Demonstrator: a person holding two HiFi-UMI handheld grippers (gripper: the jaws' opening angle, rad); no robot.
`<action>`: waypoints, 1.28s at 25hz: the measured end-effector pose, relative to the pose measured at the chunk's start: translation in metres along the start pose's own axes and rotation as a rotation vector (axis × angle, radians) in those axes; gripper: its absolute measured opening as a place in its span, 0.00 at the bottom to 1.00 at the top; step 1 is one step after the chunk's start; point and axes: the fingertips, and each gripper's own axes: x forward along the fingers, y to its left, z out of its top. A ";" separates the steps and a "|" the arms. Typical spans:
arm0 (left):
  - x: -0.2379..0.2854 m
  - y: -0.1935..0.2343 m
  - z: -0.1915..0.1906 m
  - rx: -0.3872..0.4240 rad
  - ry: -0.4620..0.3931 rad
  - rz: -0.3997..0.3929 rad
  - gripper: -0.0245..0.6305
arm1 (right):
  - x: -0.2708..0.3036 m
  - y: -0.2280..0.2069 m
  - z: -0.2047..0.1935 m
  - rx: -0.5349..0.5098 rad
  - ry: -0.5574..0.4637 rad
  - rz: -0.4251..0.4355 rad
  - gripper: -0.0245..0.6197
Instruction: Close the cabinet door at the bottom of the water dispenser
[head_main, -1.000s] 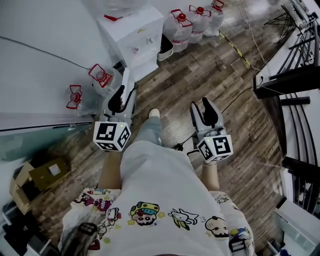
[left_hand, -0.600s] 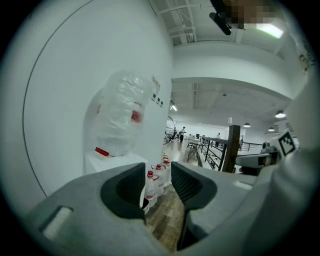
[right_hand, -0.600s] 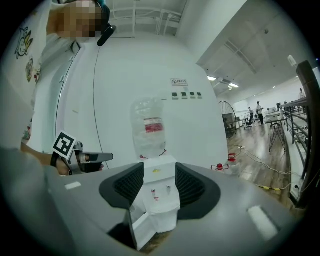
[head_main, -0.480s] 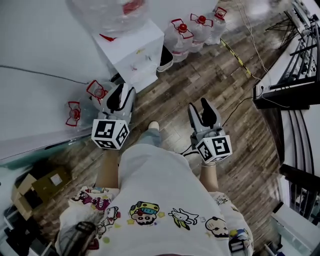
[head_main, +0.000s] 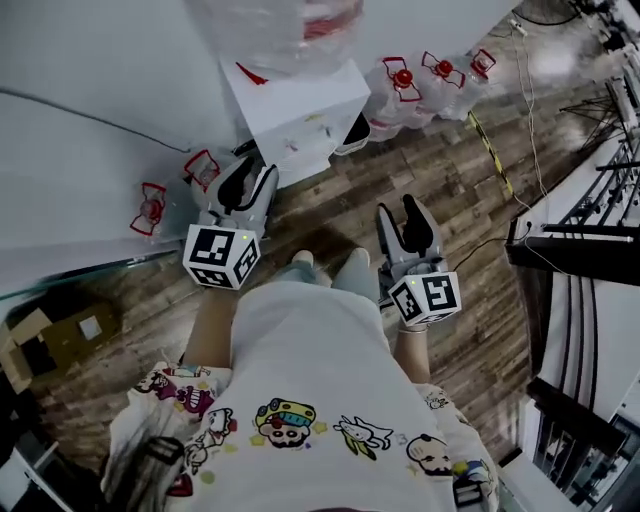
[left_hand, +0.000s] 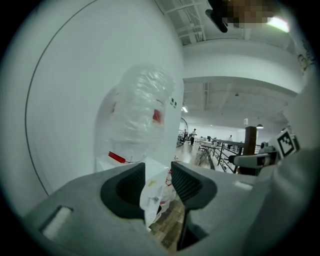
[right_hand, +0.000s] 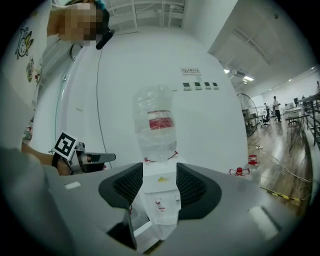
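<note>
The white water dispenser (head_main: 300, 110) stands against the curved wall, with a clear bottle (head_main: 275, 30) on top. At its lower right a door (head_main: 352, 135) appears to be swung out, showing a dark inside. My left gripper (head_main: 248, 178) is just left of the dispenser's base, open and empty. My right gripper (head_main: 398, 210) hangs over the wood floor, apart from the dispenser, its jaws opening with nothing between them. In the left gripper view the dispenser (left_hand: 154, 192) shows beyond the left gripper (left_hand: 157, 180). The right gripper (right_hand: 159, 182) points at the dispenser (right_hand: 160, 200) front-on.
Full bottles with red caps (head_main: 402, 78) line the wall right of the dispenser. Two empty bottles (head_main: 152, 205) lie to its left. A cardboard box (head_main: 50, 335) sits at the far left. A cable (head_main: 490, 150) crosses the floor, and black railings (head_main: 590, 250) stand at the right.
The person has stepped toward the dispenser, so both grippers are closer to it. The right gripper's jaws look a little wider.
</note>
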 end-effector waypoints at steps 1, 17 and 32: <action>0.001 0.006 0.002 -0.003 -0.005 0.024 0.28 | 0.009 -0.001 0.001 -0.005 0.005 0.024 0.35; 0.011 0.015 0.009 -0.108 -0.091 0.537 0.28 | 0.107 -0.047 0.021 -0.075 0.124 0.553 0.35; -0.033 -0.082 -0.058 -0.263 -0.079 0.933 0.28 | 0.089 -0.059 -0.011 -0.147 0.309 0.977 0.35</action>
